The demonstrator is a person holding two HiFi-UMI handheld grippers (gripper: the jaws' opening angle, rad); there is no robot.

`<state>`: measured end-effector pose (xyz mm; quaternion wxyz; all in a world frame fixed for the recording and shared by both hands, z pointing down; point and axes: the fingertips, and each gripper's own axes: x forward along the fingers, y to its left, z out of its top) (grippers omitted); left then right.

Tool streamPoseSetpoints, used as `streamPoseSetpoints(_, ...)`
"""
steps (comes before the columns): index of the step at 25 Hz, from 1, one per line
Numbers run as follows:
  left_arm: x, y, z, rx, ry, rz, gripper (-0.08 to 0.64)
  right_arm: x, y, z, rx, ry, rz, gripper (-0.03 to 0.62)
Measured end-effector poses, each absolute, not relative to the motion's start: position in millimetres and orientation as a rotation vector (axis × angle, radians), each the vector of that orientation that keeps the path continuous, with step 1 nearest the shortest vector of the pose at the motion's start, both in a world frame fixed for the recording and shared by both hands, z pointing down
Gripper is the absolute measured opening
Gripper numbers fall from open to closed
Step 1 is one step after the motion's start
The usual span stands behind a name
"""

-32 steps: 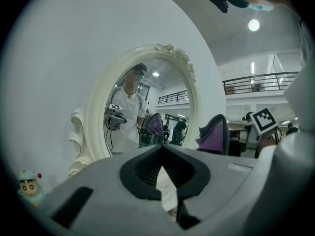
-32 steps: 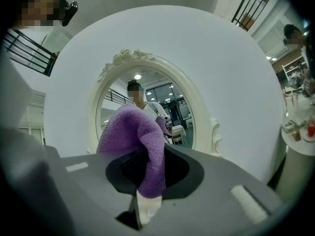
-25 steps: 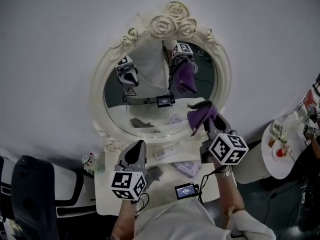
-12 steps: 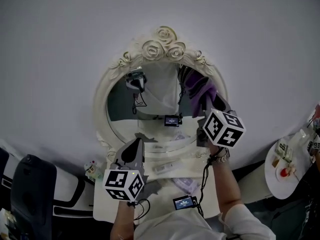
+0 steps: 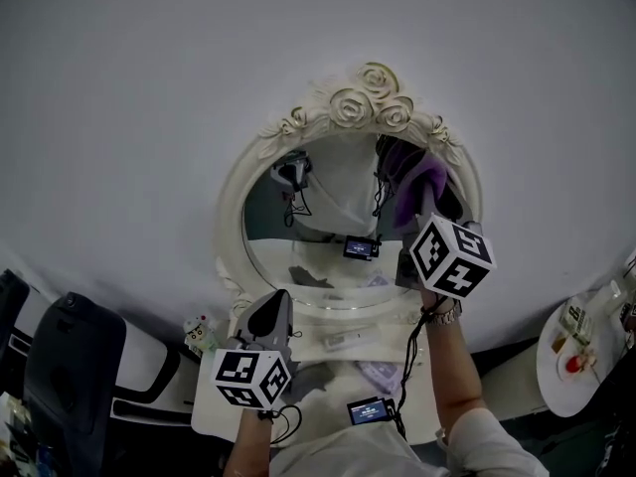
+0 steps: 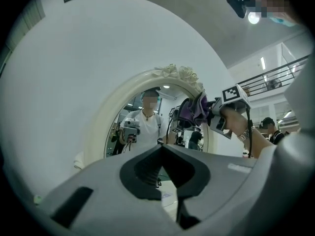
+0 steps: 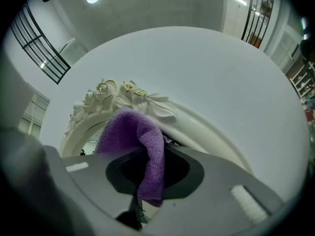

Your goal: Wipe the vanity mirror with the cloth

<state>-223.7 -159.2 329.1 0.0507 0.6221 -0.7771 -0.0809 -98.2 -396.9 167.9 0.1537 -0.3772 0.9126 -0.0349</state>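
At the 2 o'clock rim of the oval cream rose-carved vanity mirror | purple terry cloth is pinched by the right gripper | left gripper is pressed together, empty, at 6 o'clock | step judged: wiping under way | next: pressed sweep toward 9 o'clock is called for.

the mirror stands at the worktop's far edge; the cloth, in the right claw, sits at its upper right.
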Motion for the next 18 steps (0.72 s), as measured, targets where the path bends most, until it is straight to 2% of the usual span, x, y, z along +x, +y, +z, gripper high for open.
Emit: streamPoseSetpoints(18,-266,-72,347,1.684,-2.482,-0.329,0.002,-229,-297,146,-0.844,2.712,0.131,0.063)
